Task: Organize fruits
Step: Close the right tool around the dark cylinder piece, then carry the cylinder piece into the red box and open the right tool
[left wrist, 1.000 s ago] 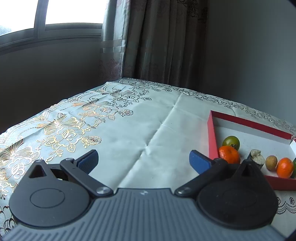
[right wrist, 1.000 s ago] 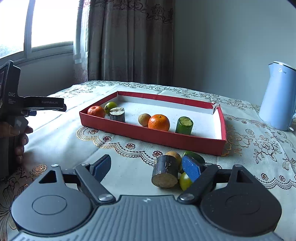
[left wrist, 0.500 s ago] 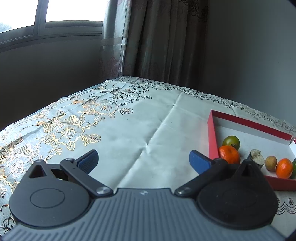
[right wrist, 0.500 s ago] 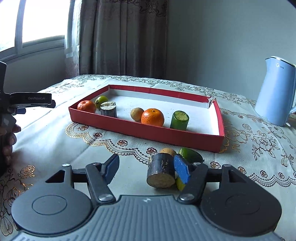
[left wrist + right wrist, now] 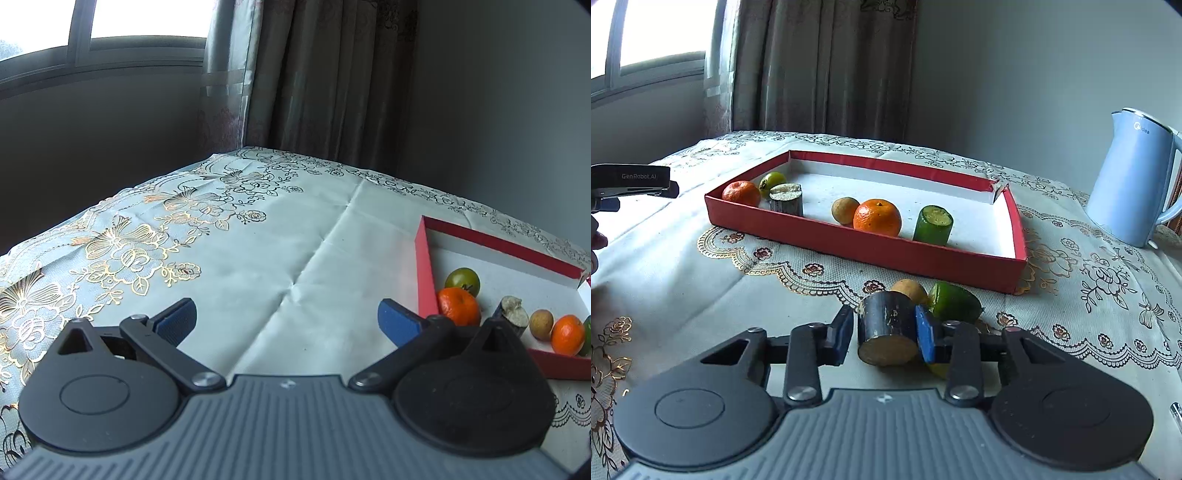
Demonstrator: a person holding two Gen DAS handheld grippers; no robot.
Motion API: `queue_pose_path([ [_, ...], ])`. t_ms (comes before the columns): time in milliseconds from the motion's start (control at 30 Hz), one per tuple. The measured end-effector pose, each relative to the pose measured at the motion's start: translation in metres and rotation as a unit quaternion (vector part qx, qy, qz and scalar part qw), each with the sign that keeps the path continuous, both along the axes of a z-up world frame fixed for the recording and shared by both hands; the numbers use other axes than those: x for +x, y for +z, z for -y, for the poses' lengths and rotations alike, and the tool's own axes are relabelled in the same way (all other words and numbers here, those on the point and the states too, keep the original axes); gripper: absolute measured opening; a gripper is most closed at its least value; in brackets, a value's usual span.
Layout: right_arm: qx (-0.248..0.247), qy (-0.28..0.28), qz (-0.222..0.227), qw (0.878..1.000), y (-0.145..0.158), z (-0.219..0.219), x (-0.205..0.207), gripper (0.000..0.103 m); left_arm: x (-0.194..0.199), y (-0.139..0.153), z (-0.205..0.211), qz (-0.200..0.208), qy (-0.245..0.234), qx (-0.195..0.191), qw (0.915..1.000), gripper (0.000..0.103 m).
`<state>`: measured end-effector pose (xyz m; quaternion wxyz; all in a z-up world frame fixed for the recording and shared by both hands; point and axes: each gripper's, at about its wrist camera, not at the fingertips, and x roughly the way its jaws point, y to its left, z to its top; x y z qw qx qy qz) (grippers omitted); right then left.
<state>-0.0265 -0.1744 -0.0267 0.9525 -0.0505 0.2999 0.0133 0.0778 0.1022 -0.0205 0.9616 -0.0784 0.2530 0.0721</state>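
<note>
The right gripper (image 5: 884, 328) has its blue pads closed in on a dark cylinder piece (image 5: 886, 328) lying on its side on the desk (image 5: 683, 288). The right pad presses against the cylinder's side, while the left pad sits at its other side with perhaps a sliver of gap; I cannot tell whether the grip is firm. Just behind the cylinder, touching or nearly so, lie a small tan fruit (image 5: 910, 290) and a green fruit (image 5: 955, 302), with a yellowish fruit (image 5: 938, 369) peeking out under the right finger.

Beyond them, toward the far edge of the desk, sits the red tray (image 5: 864, 247). Along its near wall stand a mandarin (image 5: 741, 192), a green tomato (image 5: 772, 181), a grey-brown cylinder (image 5: 786, 199), a small tan ball (image 5: 845, 210), a large orange (image 5: 877, 218) and a green cylinder (image 5: 932, 225). A pale blue kettle (image 5: 1134, 184) stands near the desk's right edge.

The left gripper (image 5: 286, 321) hangs wide open over bare tablecloth (image 5: 258, 240) at the left side of the desk, holding nothing, with the tray's left end (image 5: 424, 266) beside its right finger.
</note>
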Motion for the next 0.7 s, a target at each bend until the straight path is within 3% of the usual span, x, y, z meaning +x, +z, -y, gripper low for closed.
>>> queue_pose_path([
  [167, 0.015, 0.007, 0.006, 1.000, 0.004, 0.003, -0.006, 0.033, -0.001, 0.000, 0.000, 0.001, 0.001, 0.000, 1.0000, 0.103],
  [367, 0.031, 0.011, 0.059, 0.998, 0.037, 0.007, -0.013, 0.033, -0.001, 0.001, 0.000, 0.003, 0.003, -0.001, 1.0000, 0.103],
  [500, 0.044, -0.019, 0.081, 0.996, 0.053, 0.033, 0.012, 0.033, -0.002, 0.001, -0.001, 0.004, 0.004, -0.001, 1.0000, 0.103],
  [700, 0.066, -0.061, 0.070, 0.993, 0.046, 0.068, 0.059, 0.033, -0.001, 0.000, -0.001, 0.002, 0.003, -0.003, 1.0000, 0.103],
])
